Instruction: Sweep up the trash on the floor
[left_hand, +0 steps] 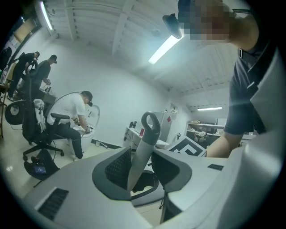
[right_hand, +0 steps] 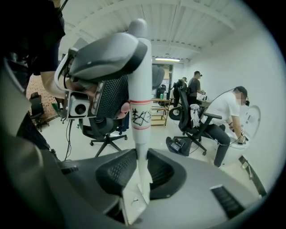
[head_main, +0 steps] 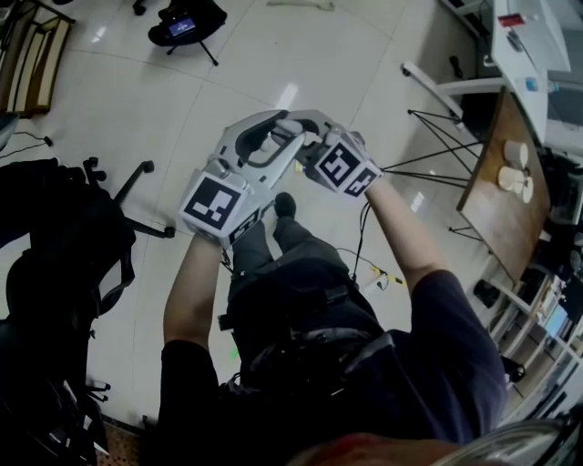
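Observation:
I hold both grippers up in front of my chest, jaws meeting over one pale handle [head_main: 284, 151]. In the left gripper view the handle [left_hand: 144, 143] ends in a hanging loop and stands between the black pads, with the left gripper [left_hand: 140, 166] shut on it. In the right gripper view the same white pole [right_hand: 138, 96], wearing a red-edged scribbled label, rises through the right gripper [right_hand: 139, 172], which is shut on it lower down. The left gripper [right_hand: 107, 67] clamps the pole's top there. The tool's sweeping end is hidden, and I see no trash on the floor.
Pale tiled floor [head_main: 228, 64] lies below. A black office chair [head_main: 64, 264] stands at my left and a small black device [head_main: 185, 25] sits far ahead. A wooden table [head_main: 510, 196] with cups is at my right. A seated person [right_hand: 225, 116] and more chairs [right_hand: 192, 123] fill the room.

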Demonstrator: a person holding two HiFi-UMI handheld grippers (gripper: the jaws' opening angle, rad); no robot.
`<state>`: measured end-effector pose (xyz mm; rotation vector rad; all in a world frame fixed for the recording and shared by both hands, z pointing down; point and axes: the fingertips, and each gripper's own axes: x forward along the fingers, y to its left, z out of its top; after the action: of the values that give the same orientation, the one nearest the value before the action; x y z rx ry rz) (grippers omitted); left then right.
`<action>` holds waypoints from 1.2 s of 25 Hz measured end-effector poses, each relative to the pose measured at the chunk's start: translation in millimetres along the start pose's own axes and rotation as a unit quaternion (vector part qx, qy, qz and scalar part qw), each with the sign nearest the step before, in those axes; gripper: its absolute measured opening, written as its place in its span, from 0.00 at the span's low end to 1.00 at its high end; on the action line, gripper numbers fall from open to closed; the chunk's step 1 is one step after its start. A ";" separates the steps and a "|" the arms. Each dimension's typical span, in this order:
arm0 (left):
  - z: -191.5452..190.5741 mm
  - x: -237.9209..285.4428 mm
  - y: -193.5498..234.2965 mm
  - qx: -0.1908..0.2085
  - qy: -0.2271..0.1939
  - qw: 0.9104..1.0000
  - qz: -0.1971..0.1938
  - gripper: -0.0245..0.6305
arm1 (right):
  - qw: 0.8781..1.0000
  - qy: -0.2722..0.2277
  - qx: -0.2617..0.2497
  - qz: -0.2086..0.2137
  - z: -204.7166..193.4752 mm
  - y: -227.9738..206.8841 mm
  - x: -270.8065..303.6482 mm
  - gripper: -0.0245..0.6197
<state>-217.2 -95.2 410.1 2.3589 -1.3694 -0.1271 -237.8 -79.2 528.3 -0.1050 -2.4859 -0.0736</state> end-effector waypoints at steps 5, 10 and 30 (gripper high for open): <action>32.8 -15.4 1.6 0.026 -0.005 0.999 -0.028 0.25 | 0.999 -0.003 0.010 -0.038 36.8 -6.6 -2.0 0.19; 80.5 -22.2 -1.7 0.050 -0.014 0.996 -0.078 0.25 | 0.995 -0.014 0.028 -0.091 81.4 -23.5 -17.6 0.19; 149.0 83.6 -121.7 0.124 0.014 0.970 -0.206 0.24 | 0.971 -0.084 0.102 -0.201 76.4 -79.8 -178.6 0.19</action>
<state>-116.8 -158.0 237.0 2.8179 -0.9056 -0.0404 -150.0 -162.9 356.9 0.5007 -2.6298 0.0234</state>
